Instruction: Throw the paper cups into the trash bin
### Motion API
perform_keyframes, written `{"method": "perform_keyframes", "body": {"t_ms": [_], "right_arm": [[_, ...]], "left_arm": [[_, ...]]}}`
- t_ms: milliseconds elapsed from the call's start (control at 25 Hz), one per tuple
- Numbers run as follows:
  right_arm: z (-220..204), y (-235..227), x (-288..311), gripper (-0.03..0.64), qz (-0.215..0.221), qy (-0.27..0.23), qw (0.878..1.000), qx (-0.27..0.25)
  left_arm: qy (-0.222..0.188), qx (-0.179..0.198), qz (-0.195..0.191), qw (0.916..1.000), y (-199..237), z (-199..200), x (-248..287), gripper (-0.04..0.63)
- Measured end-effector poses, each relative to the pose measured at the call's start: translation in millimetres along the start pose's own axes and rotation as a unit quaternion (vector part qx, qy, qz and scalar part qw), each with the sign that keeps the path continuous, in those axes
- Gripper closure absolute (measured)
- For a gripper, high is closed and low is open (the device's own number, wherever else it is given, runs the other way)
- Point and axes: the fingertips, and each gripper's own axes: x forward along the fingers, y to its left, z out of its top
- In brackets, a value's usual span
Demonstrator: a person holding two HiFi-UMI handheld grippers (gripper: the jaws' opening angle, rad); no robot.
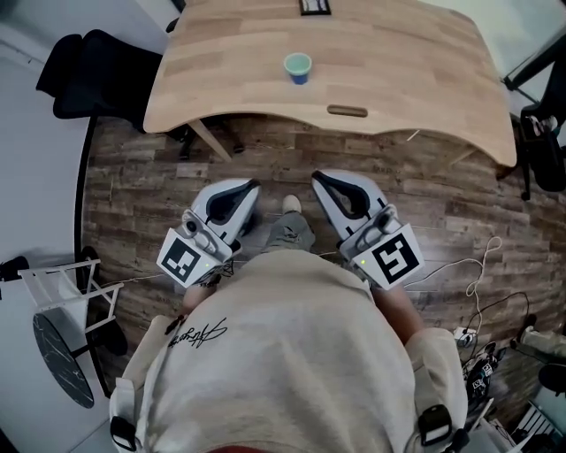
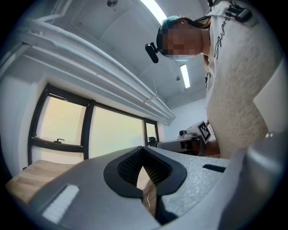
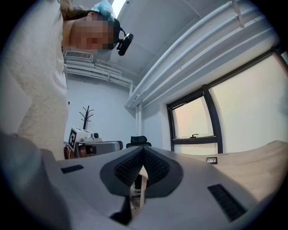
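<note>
I see a pale wooden surface (image 1: 398, 80) with a wavy front edge. A dark oval slot (image 1: 347, 111) is cut into it near that edge, and a flat black object (image 1: 315, 6) lies at its far edge. Left of the surface stands a black chair (image 1: 97, 75). Dark plank floor (image 1: 442, 195) runs beneath and in front of the surface. On the floor, well to the surface's front right, trails a white cable (image 1: 478, 265). Well to its front left is a white wire rack (image 1: 66, 287) beside a dark round disc (image 1: 62, 361). Behind the surface there is a black-framed window (image 3: 193, 121). Well left of it, by the wall, is a black coat stand (image 3: 86, 116).
</note>
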Motion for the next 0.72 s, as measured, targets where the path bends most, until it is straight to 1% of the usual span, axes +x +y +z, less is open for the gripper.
{"method": "perform_keyframes", "body": {"t_ms": [160,440,720], "right_arm": [[-0.4,-18.3,20.7,0.606,-0.001,0.003,1.0,-0.007],[-0.5,-56.4,53.3,0.606,-0.009,0.011,1.0,-0.004],[-0.6,-84.1,84.0,0.606,-0.018,0.011,1.0,0.001]], "left_arm": [[0.003,0.001,-0.003,1.0,25.7,-4.2,11.0,0.592],[-0.001,-0.005,-0.011,0.9999,69.3,-6.4,39.2,0.592],[0.001,-0.007,-0.014,0.9999,110.3,-8.9,54.1,0.592]]}}
